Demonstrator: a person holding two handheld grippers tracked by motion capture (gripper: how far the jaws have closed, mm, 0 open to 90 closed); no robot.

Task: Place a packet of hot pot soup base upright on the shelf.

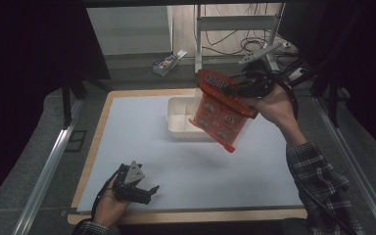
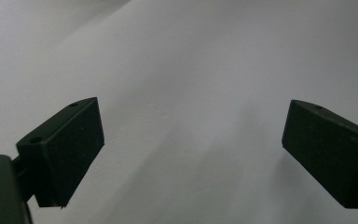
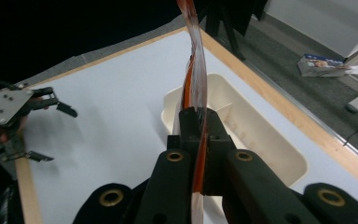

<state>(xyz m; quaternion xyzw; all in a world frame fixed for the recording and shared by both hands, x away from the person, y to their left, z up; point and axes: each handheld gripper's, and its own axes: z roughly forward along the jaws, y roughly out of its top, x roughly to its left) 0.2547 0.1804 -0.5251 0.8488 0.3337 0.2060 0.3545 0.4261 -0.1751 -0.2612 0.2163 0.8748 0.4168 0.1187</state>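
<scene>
My right gripper (image 1: 247,93) is shut on an orange-red flat packet (image 1: 220,110), which hangs tilted in the air above the right end of a cream tub (image 1: 178,120). In the right gripper view the packet (image 3: 195,70) stands edge-on, pinched between the jaws of the right gripper (image 3: 199,140), with the cream tub (image 3: 261,140) below it. My left gripper (image 1: 144,191) rests near the table's front left, open, with nothing between its fingers. In the left gripper view the left gripper (image 2: 191,149) has its pads (image 2: 70,149) wide apart over the bare white tabletop (image 2: 191,70).
The white tabletop (image 1: 142,147) has a wooden rim (image 1: 90,152). A small box (image 1: 166,62) lies on the floor beyond the table, near a metal stand (image 1: 235,29) and cables. Dark curtains flank both sides.
</scene>
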